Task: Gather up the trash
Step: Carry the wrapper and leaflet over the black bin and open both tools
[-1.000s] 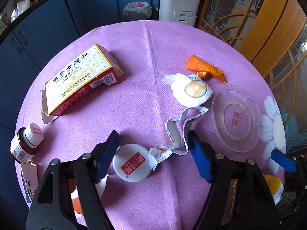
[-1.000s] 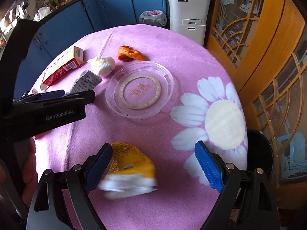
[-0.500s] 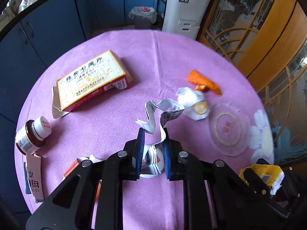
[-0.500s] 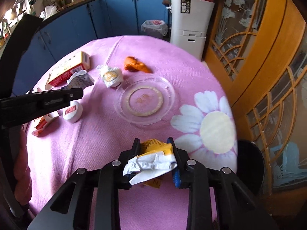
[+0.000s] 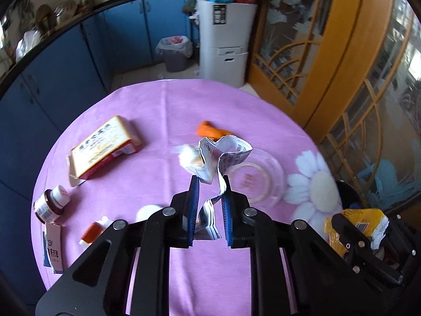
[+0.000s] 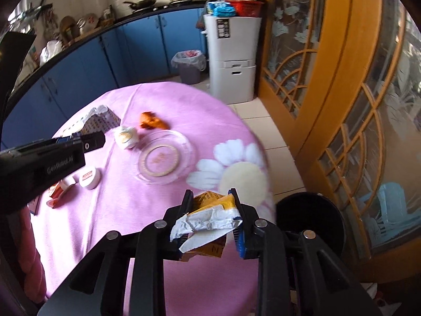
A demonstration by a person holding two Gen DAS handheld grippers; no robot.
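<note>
Left claw (image 5: 209, 197) clamped on a crumpled paper strip (image 5: 223, 155), right claw (image 6: 211, 208) clamped on a yellow wrapper (image 6: 210, 218), both above the pink tabletop (image 6: 131, 210). Best practice: keep both grips firm, carry to the black bin (image 6: 310, 226) beside the right claw.

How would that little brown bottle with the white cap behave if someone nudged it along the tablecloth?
The brown bottle lies on its side near the table's edge, so it would probably roll rather than slide. It looks rigid, so a gripper could likely squeeze it without crushing it. Its smooth round wall may slip between flat pads.
</note>
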